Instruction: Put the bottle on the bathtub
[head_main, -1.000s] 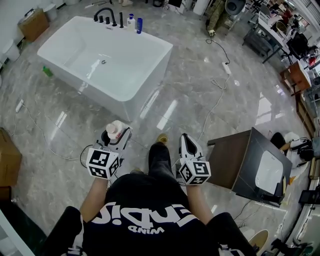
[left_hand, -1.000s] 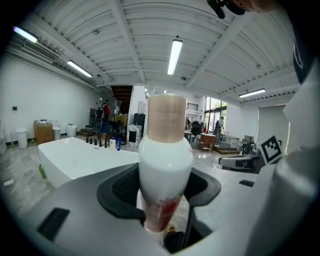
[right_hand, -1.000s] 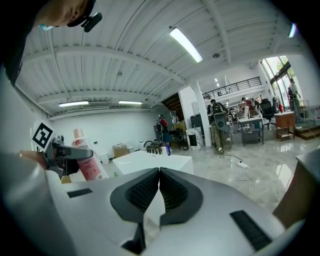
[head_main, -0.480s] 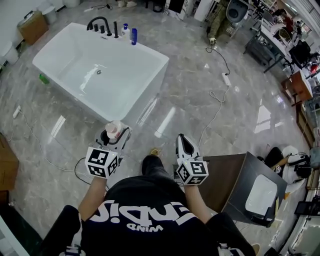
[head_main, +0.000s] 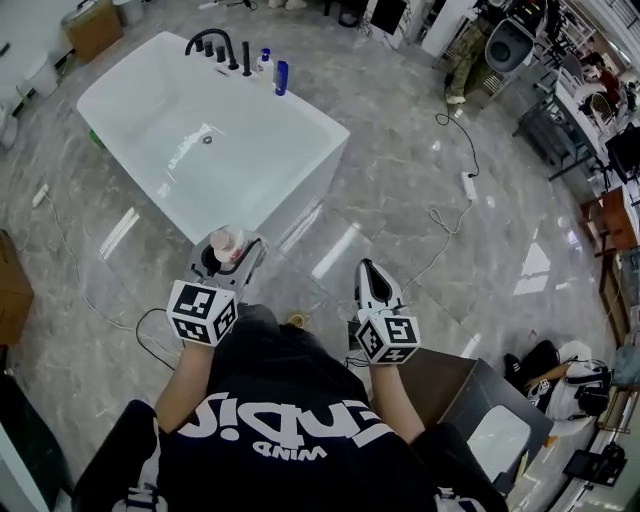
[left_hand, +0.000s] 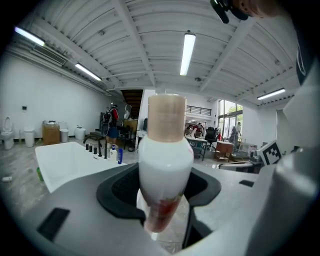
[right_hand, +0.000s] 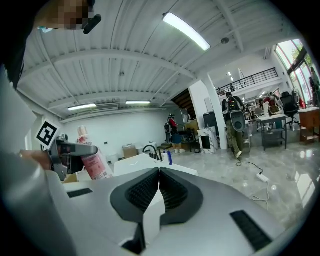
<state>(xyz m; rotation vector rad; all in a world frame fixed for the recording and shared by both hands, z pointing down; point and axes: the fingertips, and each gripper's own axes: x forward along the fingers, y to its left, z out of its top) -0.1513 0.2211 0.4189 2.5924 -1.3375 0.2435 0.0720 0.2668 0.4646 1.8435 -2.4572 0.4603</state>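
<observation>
**Bottle in the left tool, short of the tub**

The bottle (left_hand: 165, 160) is white with a tan cap (left_hand: 167, 117) and red print low on its body. It stands close to upright between the jaws of the left tool (head_main: 232, 258). The jaws are part-way open and clamp the lower body, while the shoulder and cap rise clear above them.

It looks like smooth plastic, so probably light and fairly stiff, though it may give under a hard squeeze. The glossy wall could slip, and with the hold this low the top may tip. A firmer hold would likely be on the broad middle of the body, with pressure kept moderate.

In the head view the bottle sits left of centre, above the marble floor (head_main: 420, 200) and near the closest corner of the bathtub (head_main: 315, 112), but not over it. The tub fills the upper left. On its far rim are a black tap (head_main: 205, 40) and a blue bottle (head_main: 281, 77), so the near rim looks like the free landing place.

The right tool (head_main: 370, 272), right of centre, has its jaws pressed together on nothing.
</observation>
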